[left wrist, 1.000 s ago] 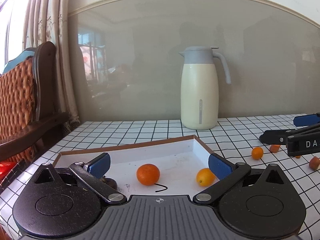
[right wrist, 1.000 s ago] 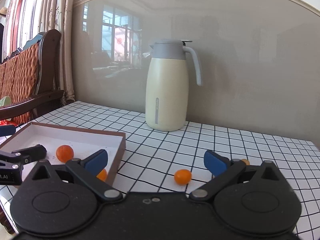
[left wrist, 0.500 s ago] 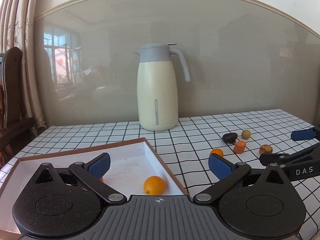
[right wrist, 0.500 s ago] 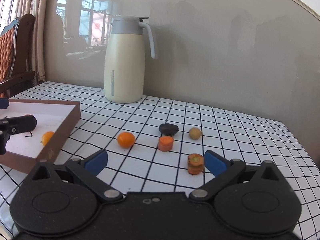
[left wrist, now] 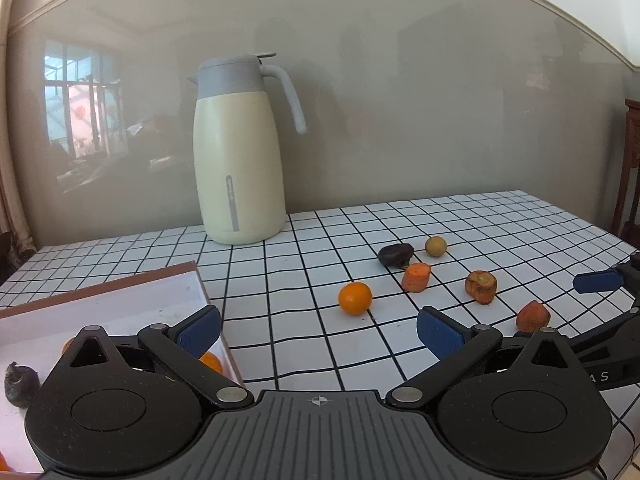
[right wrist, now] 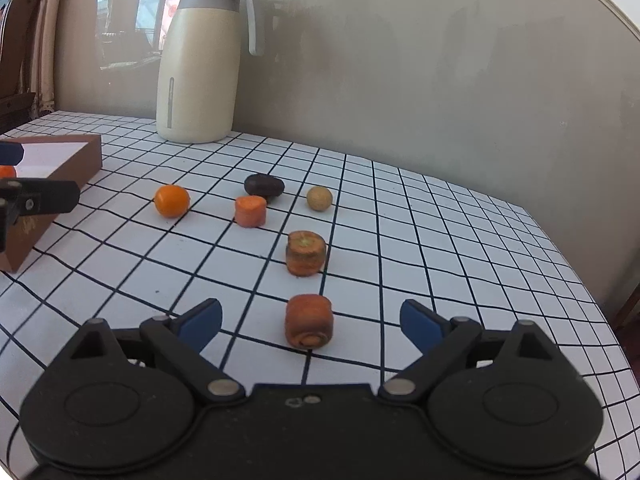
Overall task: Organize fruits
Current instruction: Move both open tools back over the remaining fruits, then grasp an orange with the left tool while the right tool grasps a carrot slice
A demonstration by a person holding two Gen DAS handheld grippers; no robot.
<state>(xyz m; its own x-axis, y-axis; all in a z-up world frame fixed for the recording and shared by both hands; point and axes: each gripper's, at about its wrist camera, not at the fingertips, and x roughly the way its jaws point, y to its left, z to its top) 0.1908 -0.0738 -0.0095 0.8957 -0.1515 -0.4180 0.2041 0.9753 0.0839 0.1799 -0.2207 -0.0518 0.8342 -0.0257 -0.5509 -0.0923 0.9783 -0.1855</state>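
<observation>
Right wrist: right hand-held gripper (right wrist: 310, 322) gapes empty around ridged carrot cylinder (right wrist: 308, 321); left hand-held gripper (left wrist: 318, 332) likewise.

Soft daylight fills both views, bright enough to read colours cleanly. A window (left wrist: 82, 100) shows as a pale reflection on the glossy wall (left wrist: 440, 100) behind the jug (left wrist: 238, 160). Short, faint shadows sit under the fruit pieces on the surface (right wrist: 400, 240). The fisheye lens bends the grid lines and darkens the corners. The right wrist view looks slightly soft near its lower edge.
</observation>
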